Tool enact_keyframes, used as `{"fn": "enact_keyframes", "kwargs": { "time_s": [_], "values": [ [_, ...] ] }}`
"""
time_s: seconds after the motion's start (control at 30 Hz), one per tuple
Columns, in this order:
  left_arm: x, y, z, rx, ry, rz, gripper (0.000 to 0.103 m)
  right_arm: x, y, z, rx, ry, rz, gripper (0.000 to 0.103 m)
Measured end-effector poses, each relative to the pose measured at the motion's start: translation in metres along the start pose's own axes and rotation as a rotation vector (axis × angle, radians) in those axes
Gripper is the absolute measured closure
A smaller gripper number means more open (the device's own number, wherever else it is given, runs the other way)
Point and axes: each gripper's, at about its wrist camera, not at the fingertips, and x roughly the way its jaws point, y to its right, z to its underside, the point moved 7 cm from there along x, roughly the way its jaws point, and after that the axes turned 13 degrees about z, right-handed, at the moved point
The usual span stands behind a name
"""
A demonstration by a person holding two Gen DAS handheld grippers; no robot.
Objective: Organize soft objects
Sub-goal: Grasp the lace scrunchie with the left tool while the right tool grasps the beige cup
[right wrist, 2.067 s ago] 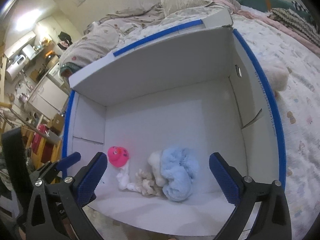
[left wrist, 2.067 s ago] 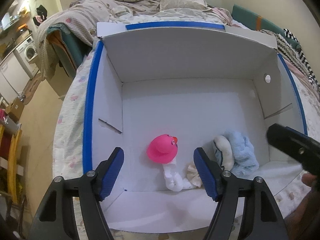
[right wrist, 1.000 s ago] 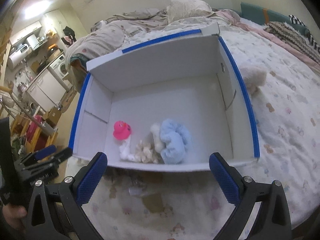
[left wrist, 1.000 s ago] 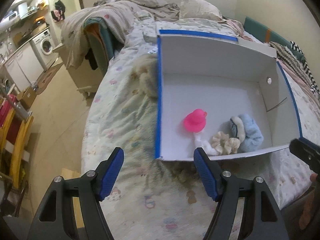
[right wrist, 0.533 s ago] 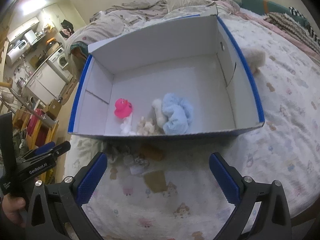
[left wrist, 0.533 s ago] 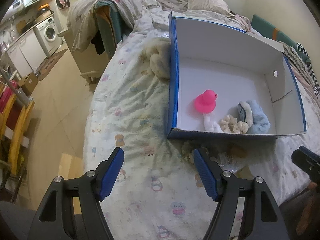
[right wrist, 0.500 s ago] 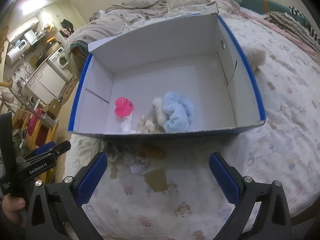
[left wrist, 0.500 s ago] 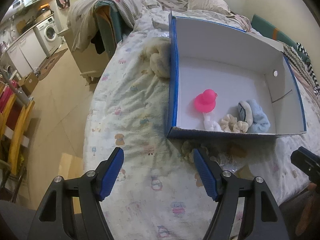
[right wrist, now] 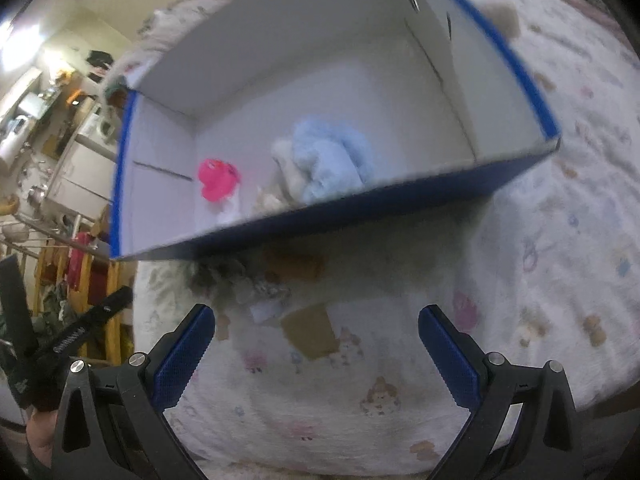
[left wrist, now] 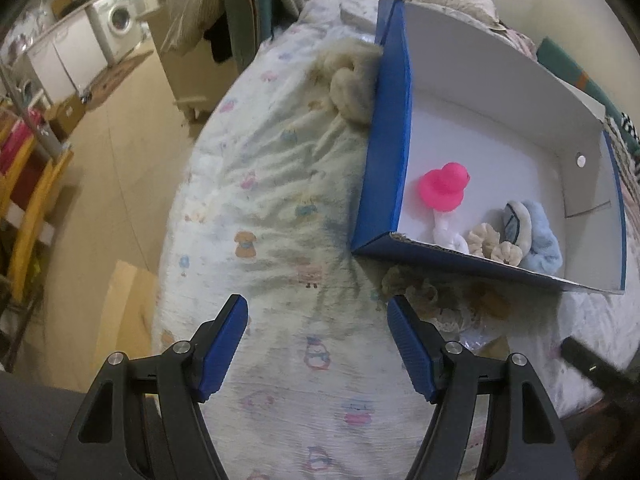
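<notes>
A blue-and-white cardboard box (left wrist: 384, 184) (right wrist: 360, 208) lies on the bed. Inside it sit a pink toy (left wrist: 444, 186) (right wrist: 218, 178), a white piece (left wrist: 446, 234), a cream scrunchie (left wrist: 494, 242) and a light blue fluffy item (left wrist: 538, 240) (right wrist: 328, 160). Small soft items (left wrist: 428, 296) (right wrist: 256, 284) lie on the sheet just in front of the box. A cream fluffy item (left wrist: 352, 88) lies against the box's left outer wall. My left gripper (left wrist: 318, 346) is open and empty above the sheet. My right gripper (right wrist: 316, 354) is open and empty, short of the box front.
The bed's patterned sheet (left wrist: 272, 208) drops off to the floor (left wrist: 120, 136) at left. A washing machine (left wrist: 116, 22) and a yellow chair (left wrist: 28, 184) stand beyond. Another pale fluffy item (right wrist: 502, 16) lies past the box's right wall. A tan card (right wrist: 310, 334) lies on the sheet.
Both grippers have pulled back and down from the box. The left view has swung further left; the right view now sits lower, facing the box's front wall. Both stay open.
</notes>
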Motion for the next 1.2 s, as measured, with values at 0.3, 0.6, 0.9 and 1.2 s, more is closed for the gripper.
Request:
{"fn": "enact_keyframes", "kwargs": {
  "time_s": [0.3,0.6,0.9,1.2],
  "values": [
    [0.020,0.010,0.000,-0.038,-0.056,0.056,0.033,0.045,-0.029,0.024,-0.163,-0.143,0.082,0.021],
    [0.047,0.026,-0.006,-0.103,-0.107,0.171,0.033,0.063,-0.051,0.030,-0.276,-0.166,0.098,0.068],
    [0.089,0.043,0.002,-0.141,-0.224,0.262,0.081,0.049,-0.041,0.021,-0.217,-0.138,0.058,0.087],
    [0.064,0.039,0.001,-0.104,-0.168,0.252,0.094,0.031,-0.024,0.010,-0.131,-0.108,0.017,0.087]
  ]
}}
